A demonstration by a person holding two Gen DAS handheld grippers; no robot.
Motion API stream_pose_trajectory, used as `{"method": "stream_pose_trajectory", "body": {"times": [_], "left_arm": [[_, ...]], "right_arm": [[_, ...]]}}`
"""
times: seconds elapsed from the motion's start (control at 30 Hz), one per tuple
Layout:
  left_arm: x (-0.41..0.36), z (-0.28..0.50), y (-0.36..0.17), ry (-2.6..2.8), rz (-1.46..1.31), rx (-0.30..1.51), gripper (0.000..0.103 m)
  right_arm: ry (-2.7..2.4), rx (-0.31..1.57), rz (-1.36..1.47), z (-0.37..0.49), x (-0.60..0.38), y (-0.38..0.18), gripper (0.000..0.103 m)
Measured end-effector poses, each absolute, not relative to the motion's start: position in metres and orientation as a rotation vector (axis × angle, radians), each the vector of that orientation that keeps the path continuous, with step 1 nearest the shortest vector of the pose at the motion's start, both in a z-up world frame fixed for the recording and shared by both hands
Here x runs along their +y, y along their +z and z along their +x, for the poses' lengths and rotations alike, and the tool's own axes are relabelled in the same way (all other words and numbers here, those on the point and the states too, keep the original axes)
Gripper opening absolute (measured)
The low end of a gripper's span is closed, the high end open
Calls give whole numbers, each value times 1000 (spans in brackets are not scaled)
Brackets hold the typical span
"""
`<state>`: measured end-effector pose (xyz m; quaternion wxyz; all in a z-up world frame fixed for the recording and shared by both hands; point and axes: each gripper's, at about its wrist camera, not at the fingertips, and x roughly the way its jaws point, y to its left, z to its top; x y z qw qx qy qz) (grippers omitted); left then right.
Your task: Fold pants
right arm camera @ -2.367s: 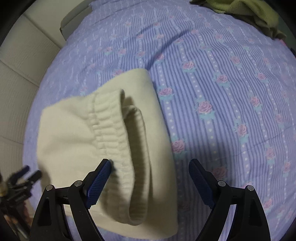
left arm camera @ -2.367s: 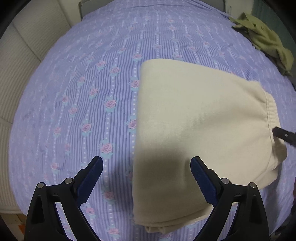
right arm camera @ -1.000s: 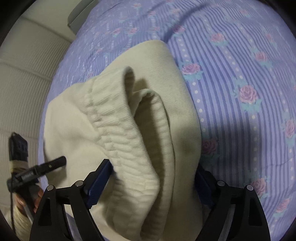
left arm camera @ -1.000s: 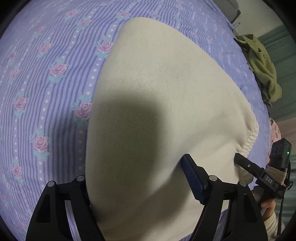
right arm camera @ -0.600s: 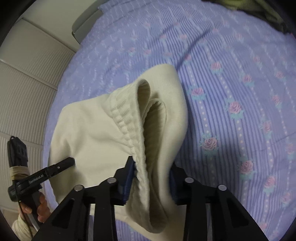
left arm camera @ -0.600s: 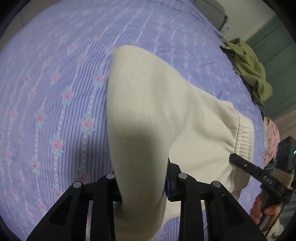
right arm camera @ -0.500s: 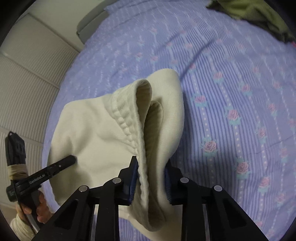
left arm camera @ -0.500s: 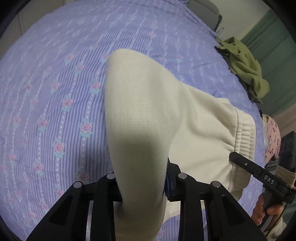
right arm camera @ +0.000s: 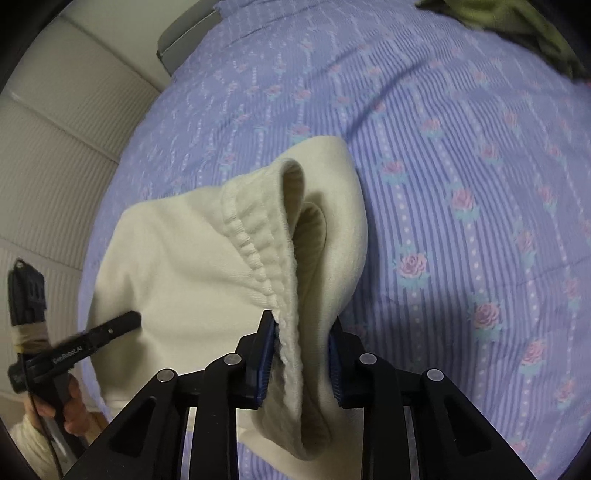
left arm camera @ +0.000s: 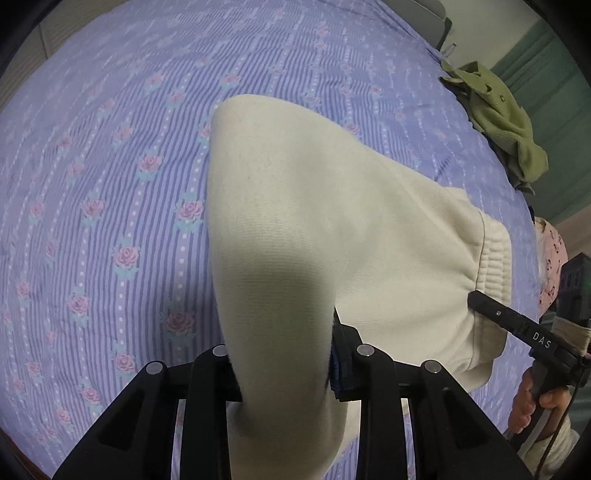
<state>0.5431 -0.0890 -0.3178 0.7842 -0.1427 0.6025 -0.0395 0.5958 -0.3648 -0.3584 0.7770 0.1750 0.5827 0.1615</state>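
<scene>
The cream pants (left arm camera: 332, 206) lie folded on a purple flowered bed sheet (left arm camera: 110, 166). My left gripper (left arm camera: 284, 365) is shut on the near folded edge and lifts it off the bed. My right gripper (right arm camera: 301, 354) is shut on the ribbed waistband (right arm camera: 258, 243) end of the pants (right arm camera: 177, 266) and holds it raised. The other gripper shows at the right edge of the left wrist view (left arm camera: 517, 325) and at the left edge of the right wrist view (right arm camera: 74, 350).
A crumpled green garment (left arm camera: 498, 114) lies at the far right of the bed, also in the right wrist view (right arm camera: 517, 18). A pale ribbed wall or panel (right arm camera: 48, 166) borders the bed on the left. A pink patterned cloth (left arm camera: 550, 266) shows past the bed's right edge.
Both grippers went from open around the pants to shut on them. The gripped edges have risen off the bed, and the views have pulled back a little.
</scene>
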Motion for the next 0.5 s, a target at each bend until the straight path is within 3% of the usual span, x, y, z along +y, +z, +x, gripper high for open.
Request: {"method": "stream_pose_trajectory", "body": {"times": [0.2, 0.37, 0.43, 0.5], "left_arm": [[-97, 548, -326, -77, -237, 1314, 32], [-98, 552, -342, -52, -213, 1334, 39], [-96, 553, -347, -43, -253, 1342, 40], [-91, 553, -347, -36, -302, 1347, 37]], "right_arm": [[357, 1303, 442, 605, -378, -393, 52], [401, 1322, 531, 618, -382, -423, 63], [385, 1337, 558, 620, -383, -426, 63], [374, 1342, 554, 618, -380, -420, 54]]}}
